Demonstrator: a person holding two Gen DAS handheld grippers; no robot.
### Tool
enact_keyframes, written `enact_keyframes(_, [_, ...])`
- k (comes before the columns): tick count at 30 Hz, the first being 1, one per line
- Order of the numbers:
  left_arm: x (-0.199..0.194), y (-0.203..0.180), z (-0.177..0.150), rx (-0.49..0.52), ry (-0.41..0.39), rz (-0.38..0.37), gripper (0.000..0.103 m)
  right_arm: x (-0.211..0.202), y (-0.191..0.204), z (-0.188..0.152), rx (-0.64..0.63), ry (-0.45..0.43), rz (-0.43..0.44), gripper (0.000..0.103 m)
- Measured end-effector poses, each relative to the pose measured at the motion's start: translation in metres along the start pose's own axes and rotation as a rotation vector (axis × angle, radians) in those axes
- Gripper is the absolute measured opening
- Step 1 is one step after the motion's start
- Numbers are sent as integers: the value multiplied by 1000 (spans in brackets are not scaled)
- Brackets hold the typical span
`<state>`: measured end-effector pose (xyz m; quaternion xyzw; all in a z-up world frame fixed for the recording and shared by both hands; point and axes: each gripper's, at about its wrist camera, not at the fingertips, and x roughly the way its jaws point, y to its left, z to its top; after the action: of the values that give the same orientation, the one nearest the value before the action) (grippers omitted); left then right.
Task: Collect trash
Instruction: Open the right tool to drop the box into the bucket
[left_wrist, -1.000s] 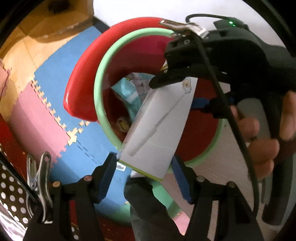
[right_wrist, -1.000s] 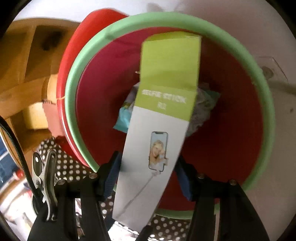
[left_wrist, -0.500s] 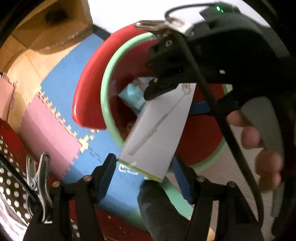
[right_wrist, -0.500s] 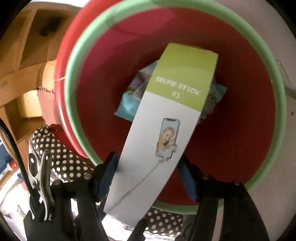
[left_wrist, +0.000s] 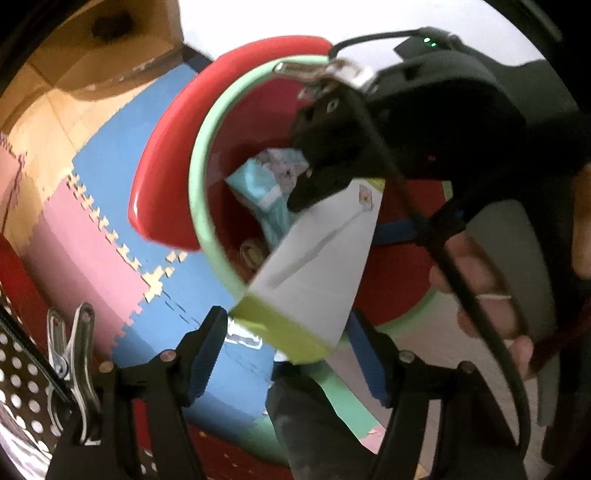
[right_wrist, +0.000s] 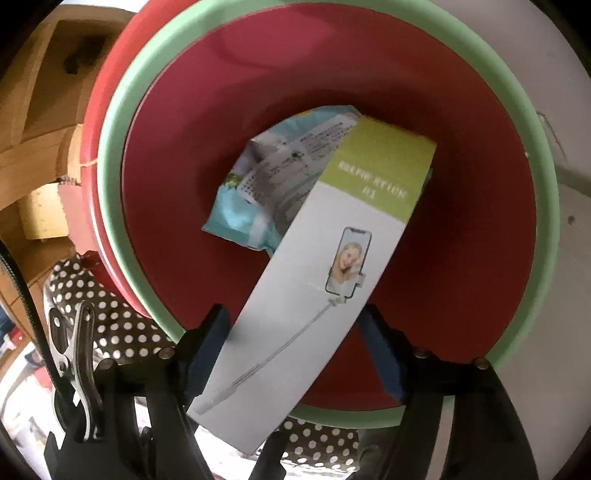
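Your right gripper (right_wrist: 291, 350) has just been opening, and the box (right_wrist: 314, 295) leans loose between its pads, tipped into the bin (right_wrist: 532, 206) over a blue packet (right_wrist: 258, 195). Your left gripper (left_wrist: 288, 350) has just been opening too, and it grips nothing.

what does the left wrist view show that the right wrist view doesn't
Only left wrist: the right gripper from outside, jaws just opening with the box between them, the hand holding it, and the foam mat. Only right wrist: the box's printed front with the phone photo. Both: the box, the red bin with its green rim, the blue packet inside.
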<state>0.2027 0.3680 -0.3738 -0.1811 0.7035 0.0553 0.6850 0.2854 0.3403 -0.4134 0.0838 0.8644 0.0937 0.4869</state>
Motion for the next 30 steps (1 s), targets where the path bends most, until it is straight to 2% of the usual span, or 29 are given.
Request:
enact_keyframes(3, [6, 13, -8, -51, 47, 6, 70, 4, 3, -2, -6, 8, 5, 75])
enact_keyframes(7, [6, 24, -15, -89, 57, 30, 70, 9, 7, -5, 3, 21, 5, 75])
enact_keyframes(12, [-1, 18, -19, -50, 77, 71, 70, -1, 15, -5, -9, 8, 67, 75])
enact_keyframes(18, [-19, 7, -18, 29, -12, 102, 70, -7, 22, -7, -7, -4, 95, 75])
enact_keyframes(25, [-4, 5, -9, 8, -19, 47, 70, -10, 20, -2, -21, -25, 56, 75])
enact_keyframes(28, [-2, 6, -7, -7, -29, 48, 70, -9, 16, -2, -31, -41, 12, 75])
enact_keyframes(30, [-2, 7, -7, -24, -20, 12, 71, -3, 14, -3, -35, -46, -27, 75])
